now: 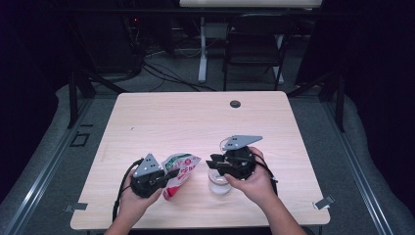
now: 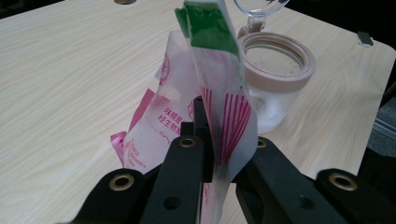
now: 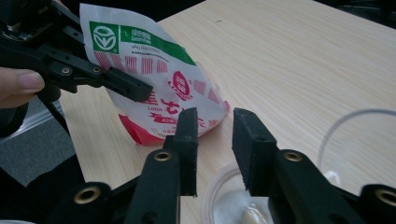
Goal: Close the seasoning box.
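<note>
We see both hands entering from the bottom edge of the high view, low centre of the frame, over a light wood table.

Left gripper: held in the left hand, forearm rising from bottom left, jaws pointing right and slightly up in frame. Jaws are clamped tight on a plastic pouch. In the left gripper view the pouch stands edge-on between the two black jaws, pinched near its lower part, green top strip at upper centre of frame.

Right gripper: held in the right hand, forearm coming from bottom right, jaws pointing left in frame toward the pouch. It sits directly over a clear jar. In the right gripper view the jaws stand partly apart with nothing between them; the jar's rim is under them at bottom centre.

Jar: just right of the pouch, lid flipped open, pale collar around the mouth, white granules inside.

Pouch print, right gripper view: green band with a round white logo at upper left, red vertical stripes below it, a red oval emblem at mid-frame, red base. We read "Lotus" in red under the emblem. Left gripper view shows red Chinese characters on the white side; too small for us to read reliably.
</note>
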Demonstrator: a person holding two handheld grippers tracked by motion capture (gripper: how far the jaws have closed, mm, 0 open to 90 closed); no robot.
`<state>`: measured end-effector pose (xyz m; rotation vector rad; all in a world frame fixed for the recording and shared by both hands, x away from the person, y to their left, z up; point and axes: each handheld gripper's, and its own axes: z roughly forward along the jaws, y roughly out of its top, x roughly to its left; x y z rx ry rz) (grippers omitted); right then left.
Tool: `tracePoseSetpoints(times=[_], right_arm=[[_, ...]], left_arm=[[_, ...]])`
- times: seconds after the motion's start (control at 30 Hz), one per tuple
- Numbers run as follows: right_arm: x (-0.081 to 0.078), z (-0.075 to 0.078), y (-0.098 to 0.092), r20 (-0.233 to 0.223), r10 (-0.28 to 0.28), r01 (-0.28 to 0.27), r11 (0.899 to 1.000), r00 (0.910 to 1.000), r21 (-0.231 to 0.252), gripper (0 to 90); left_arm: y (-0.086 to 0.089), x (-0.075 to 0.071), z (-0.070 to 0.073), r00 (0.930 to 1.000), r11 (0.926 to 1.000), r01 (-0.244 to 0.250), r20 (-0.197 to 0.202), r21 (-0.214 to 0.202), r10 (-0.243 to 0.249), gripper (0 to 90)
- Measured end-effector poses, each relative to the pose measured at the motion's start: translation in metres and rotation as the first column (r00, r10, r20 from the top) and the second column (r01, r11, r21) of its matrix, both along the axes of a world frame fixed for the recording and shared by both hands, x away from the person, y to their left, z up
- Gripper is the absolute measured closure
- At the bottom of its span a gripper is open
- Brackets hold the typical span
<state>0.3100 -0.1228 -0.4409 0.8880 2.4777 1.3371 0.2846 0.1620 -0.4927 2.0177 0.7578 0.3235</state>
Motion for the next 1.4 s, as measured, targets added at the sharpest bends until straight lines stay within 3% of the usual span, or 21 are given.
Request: tracePoseSetpoints(times=[0.27,0.67,0.97,1.2,1.3,1.4], right_arm=[[0.016,-0.013,0.033,0.012,0.062,-0.061,0.996,0.9980,-0.064,60.1],[0.028,-0.024,0.050,-0.012,0.114,-0.114,0.988,0.9934,-0.104,57.6],[0.028,-0.028,0.054,-0.029,0.127,-0.130,0.984,0.9914,-0.124,70.5],[0.026,-0.028,0.055,-0.035,0.160,-0.163,0.978,0.9865,-0.132,88.4],[0.025,-0.028,0.056,-0.026,0.165,-0.167,0.975,0.9859,-0.145,89.9],[0.023,-0.027,0.056,-0.014,0.169,-0.169,0.974,0.9855,-0.148,90.0]], left_arm=[[0.000,0.001,-0.004,0.9998,0.9993,0.004,-0.018,-0.038,-0.004,88.4],[-0.001,0.001,-0.006,0.9998,0.9985,0.004,-0.019,-0.054,-0.005,87.7],[-0.001,-0.001,-0.007,0.9999,0.9984,-0.004,-0.013,-0.057,0.003,86.2],[0.001,-0.002,-0.009,0.9998,0.9977,-0.013,-0.018,-0.066,0.012,84.1],[0.003,-0.003,-0.010,0.9994,0.9964,-0.017,-0.031,-0.083,0.015,82.5],[0.005,-0.002,-0.012,0.9991,0.9951,-0.025,-0.037,-0.095,0.022,75.4]])
